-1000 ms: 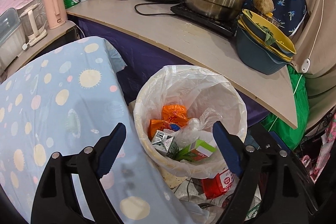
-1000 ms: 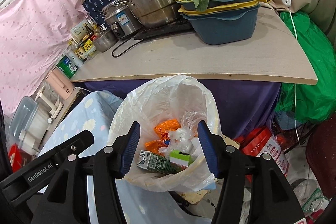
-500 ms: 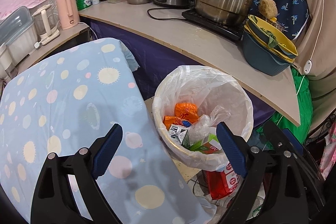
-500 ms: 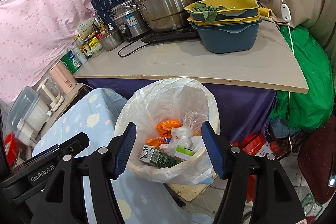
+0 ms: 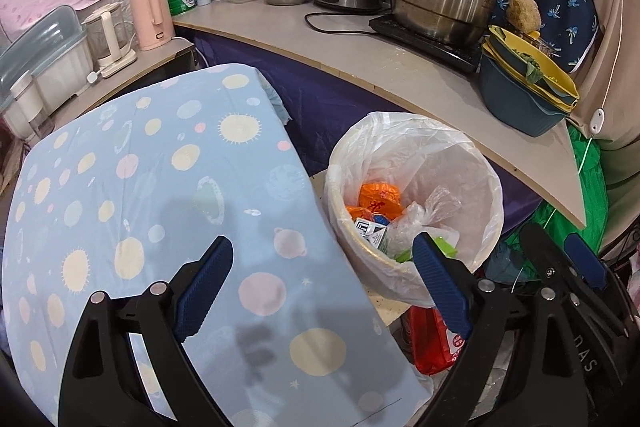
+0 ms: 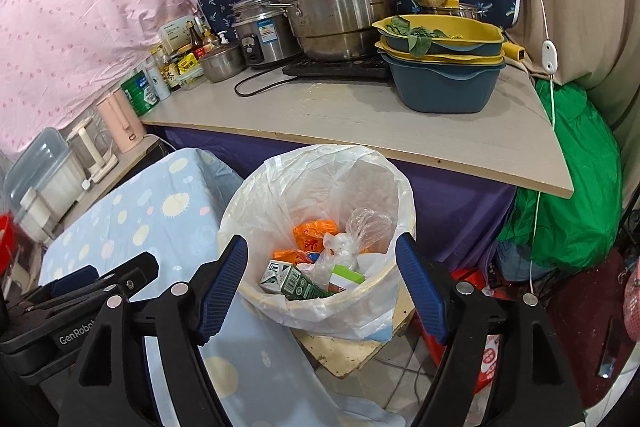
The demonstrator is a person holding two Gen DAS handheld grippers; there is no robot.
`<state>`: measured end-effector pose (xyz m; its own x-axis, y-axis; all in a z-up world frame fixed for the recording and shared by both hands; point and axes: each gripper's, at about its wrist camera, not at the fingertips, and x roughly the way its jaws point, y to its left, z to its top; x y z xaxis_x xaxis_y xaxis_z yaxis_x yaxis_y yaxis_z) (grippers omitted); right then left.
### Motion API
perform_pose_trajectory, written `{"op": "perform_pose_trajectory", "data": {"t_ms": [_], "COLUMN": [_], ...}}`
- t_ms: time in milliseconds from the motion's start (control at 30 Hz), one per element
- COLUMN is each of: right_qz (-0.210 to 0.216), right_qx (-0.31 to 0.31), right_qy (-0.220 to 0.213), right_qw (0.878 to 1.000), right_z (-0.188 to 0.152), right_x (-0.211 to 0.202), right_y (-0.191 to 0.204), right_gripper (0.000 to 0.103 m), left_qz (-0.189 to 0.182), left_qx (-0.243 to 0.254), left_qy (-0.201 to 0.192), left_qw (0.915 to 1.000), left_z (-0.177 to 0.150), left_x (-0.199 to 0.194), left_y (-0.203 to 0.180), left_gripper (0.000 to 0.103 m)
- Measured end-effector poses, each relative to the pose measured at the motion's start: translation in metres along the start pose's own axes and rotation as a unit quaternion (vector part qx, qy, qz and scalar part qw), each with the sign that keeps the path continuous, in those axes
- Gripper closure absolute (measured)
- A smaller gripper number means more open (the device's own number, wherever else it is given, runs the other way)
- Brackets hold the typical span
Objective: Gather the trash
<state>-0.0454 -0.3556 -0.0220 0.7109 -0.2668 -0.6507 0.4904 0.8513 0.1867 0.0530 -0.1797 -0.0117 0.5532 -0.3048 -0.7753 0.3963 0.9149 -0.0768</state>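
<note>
Two spread grippers — bin between, below.

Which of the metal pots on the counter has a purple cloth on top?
The tall stacked steamer pot on the black cooktop; the rice cooker and small lidded pot are uncovered.

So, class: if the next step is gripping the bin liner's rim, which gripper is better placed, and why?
Probably the right gripper: open and empty, its view frames the trash bin squarely between its fingers. The left gripper, also open, hangs mostly over the spotted blue cloth, with the bin off to its right.
</note>
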Motion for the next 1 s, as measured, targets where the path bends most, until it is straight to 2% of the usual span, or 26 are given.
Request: {"op": "perform_pose_trajectory", "data": {"t_ms": [233,300,567,633,667,1000], "right_qz": [0.0,0.001,0.004,0.005,0.005,-0.006], "right_qx": [-0.011,-0.012,-0.024,-0.029,-0.031,-0.036], "right_qy": [0.002,0.004,0.019,0.021,0.021,0.028], "right_qw": [1.0,1.0,1.0,0.999,0.999,0.999], "right_z": [-0.006,-0.008,-0.018,-0.021,-0.022,-0.026], "right_x": [-0.003,-0.004,-0.004,-0.003,-0.003,-0.001], "right_y": [0.005,0.006,0.009,0.01,0.011,0.009], "right_gripper": [0.02,0.019,0.017,0.013,0.007,0.006], "left_qz": [0.01,0.014,0.032,0.038,0.041,0.056], "left_qx": [-0.002,-0.002,-0.005,-0.006,-0.007,0.002], "left_qy": [0.003,0.003,0.015,0.016,0.017,0.022], "left_qw": [0.9999,0.9999,0.9994,0.9991,0.999,0.9982], "left_z": [-0.01,-0.013,-0.025,-0.028,-0.029,-0.036], "left_x": [-0.002,-0.003,-0.002,-0.002,-0.001,0.001], "left_y": [0.009,0.01,0.021,0.023,0.024,0.025], "left_gripper": [0.015,0.011,0.011,0.011,0.011,0.01]}}
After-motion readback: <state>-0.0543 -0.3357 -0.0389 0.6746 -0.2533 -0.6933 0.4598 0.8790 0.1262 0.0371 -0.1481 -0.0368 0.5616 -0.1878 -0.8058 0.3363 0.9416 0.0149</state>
